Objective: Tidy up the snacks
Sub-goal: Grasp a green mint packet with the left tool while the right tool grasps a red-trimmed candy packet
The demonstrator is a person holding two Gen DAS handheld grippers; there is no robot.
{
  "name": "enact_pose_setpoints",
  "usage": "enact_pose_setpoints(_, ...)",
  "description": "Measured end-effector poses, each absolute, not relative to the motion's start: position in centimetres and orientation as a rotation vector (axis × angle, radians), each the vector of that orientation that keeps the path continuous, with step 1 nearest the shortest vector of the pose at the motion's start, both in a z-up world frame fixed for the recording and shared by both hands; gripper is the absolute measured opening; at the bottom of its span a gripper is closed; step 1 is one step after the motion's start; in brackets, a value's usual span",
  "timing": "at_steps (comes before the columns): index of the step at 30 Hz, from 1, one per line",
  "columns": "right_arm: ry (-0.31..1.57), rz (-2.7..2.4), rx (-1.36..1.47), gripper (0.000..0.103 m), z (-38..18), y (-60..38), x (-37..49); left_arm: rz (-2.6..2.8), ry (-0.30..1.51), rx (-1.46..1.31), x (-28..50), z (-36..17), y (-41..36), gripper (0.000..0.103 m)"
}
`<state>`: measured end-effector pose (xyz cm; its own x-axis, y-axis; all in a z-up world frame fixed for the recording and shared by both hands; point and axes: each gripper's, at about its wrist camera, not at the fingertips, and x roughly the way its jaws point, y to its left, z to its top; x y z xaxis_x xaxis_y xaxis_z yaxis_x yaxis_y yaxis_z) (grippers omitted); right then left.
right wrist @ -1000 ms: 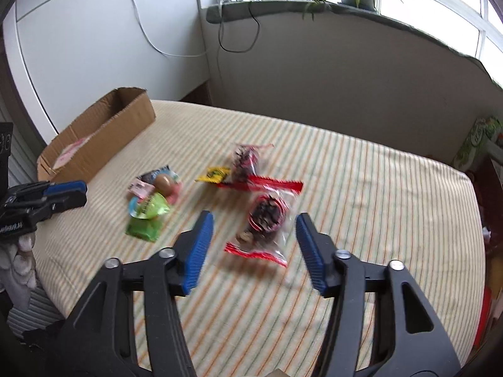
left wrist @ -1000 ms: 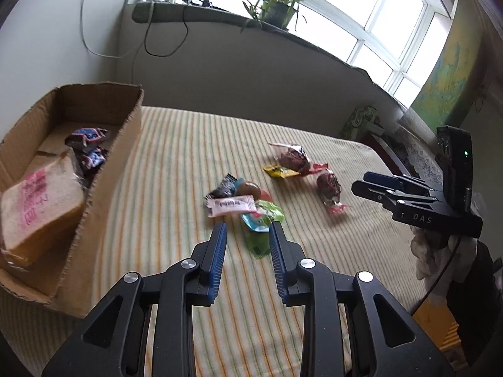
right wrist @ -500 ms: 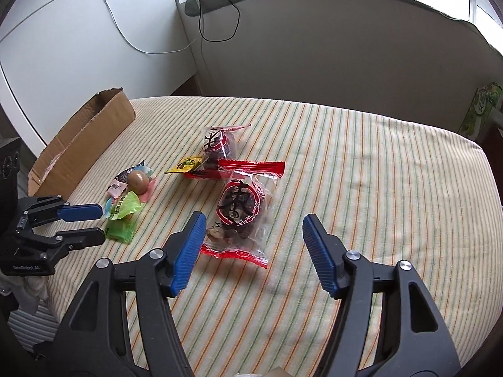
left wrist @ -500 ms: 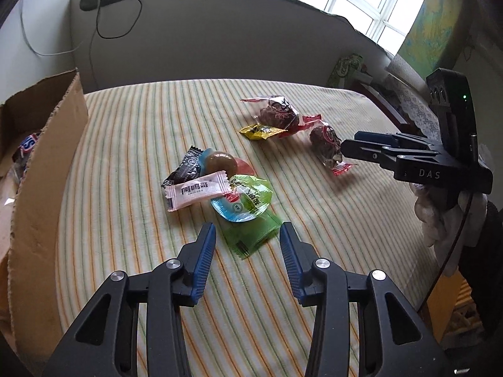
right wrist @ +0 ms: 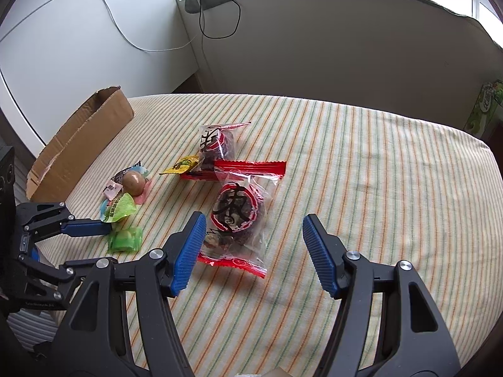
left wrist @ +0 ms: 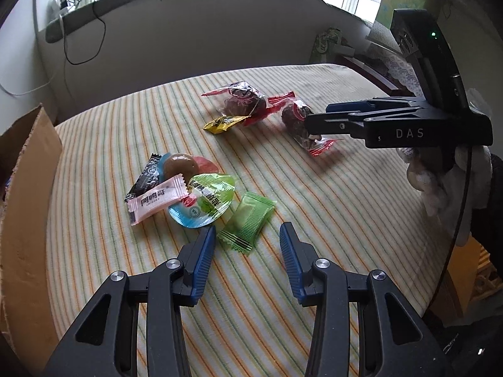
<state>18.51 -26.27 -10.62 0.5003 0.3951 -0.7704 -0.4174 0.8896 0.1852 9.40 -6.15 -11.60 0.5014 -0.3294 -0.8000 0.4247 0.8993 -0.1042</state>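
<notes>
The snacks lie in 2 loose groups on the striped tablecloth (left wrist: 314,207). Nearer the cardboard box (right wrist: 78,144) is a small heap: a pink wrapped candy (left wrist: 157,200) printed with dark characters, a black wrapper (left wrist: 145,179) tucked behind it, a brown egg-shaped sweet (left wrist: 182,165) in a clear dome over red and blue foil, a round jelly cup (left wrist: 204,201) with a green and blue lid, and a flat green packet (left wrist: 250,220) with crimped ends lying just beside the cup.

Further along sit 2 clear bags with red crimped ends, each holding a dark brown lump. The far bag (right wrist: 217,146) rests next to a small yellow sachet (right wrist: 182,166); the near bag (right wrist: 239,213) carries a big black character inside a red ring.

The left gripper (left wrist: 247,245) hangs low over the cloth with its blue-padded jaws spread wide, the green packet's near end lying between the tips, untouched. The right gripper (right wrist: 254,245) is also spread wide, its jaws on either side of the near bag's lower end, the left pad close against the wrapper; whether it touches I cannot tell.

The box stands at the table's left edge, well apart from both groups.
</notes>
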Motion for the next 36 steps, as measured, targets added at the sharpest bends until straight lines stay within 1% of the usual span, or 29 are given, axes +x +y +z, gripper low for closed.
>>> enact_pose_setpoints(13, 0.938, 0.493, -0.024, 0.067, -11.1, -25.7, 19.3, -0.491, 0.927, 0.223, 11.3, -12.0, -8.6, 0.04)
enact_pose_setpoints(15, 0.94, 0.494, -0.03, 0.067, -11.1, -25.7, 19.4, -0.502, 0.926, 0.22, 11.2, -12.0, -8.6, 0.034)
enact_pose_setpoints(16, 0.942, 0.495, -0.033, 0.067, -11.2, -25.6, 19.5, -0.504, 0.924, 0.227, 11.1, -12.1, -8.6, 0.032)
enact_pose_setpoints(18, 0.951, 0.495, -0.038, 0.067, -11.4, -25.3, 19.7, -0.511, 0.92, 0.241, 10.8, -12.0, -8.8, 0.025)
enact_pose_setpoints(20, 0.958, 0.492, -0.042, 0.067, -11.6, -25.1, 19.8, -0.515, 0.918, 0.248, 10.7, -12.0, -8.9, 0.021)
enact_pose_setpoints(25, 0.96, 0.475, -0.062, 0.067, -11.8, -24.1, 20.3, -0.516, 0.919, 0.226, 11.1, -12.2, -9.1, 0.021)
enact_pose_setpoints(26, 0.96, 0.474, -0.066, 0.065, -11.8, -23.9, 20.4, -0.516, 0.918, 0.229, 11.1, -12.2, -9.2, 0.021)
enact_pose_setpoints(27, 0.96, 0.472, -0.071, 0.057, -11.8, -23.8, 20.5, -0.516, 0.917, 0.231, 11.1, -12.2, -9.2, 0.021)
enact_pose_setpoints(30, 0.96, 0.46, -0.095, 0.046, -11.8, -23.2, 20.6, -0.511, 0.901, 0.259, 10.9, -12.2, -9.5, 0.021)
enact_pose_setpoints(31, 0.96, 0.46, -0.099, 0.045, -11.8, -23.2, 20.6, -0.504, 0.894, 0.266, 10.8, -12.2, -9.6, 0.021)
enact_pose_setpoints(33, 0.959, 0.458, -0.098, 0.039, -11.8, -23.2, 20.6, -0.495, 0.887, 0.266, 10.7, -12.2, -9.8, 0.02)
enact_pose_setpoints(36, 0.953, 0.459, -0.082, 0.036, -11.6, -23.6, 20.4, -0.492, 0.893, 0.227, 10.7, -12.1, -9.5, 0.02)
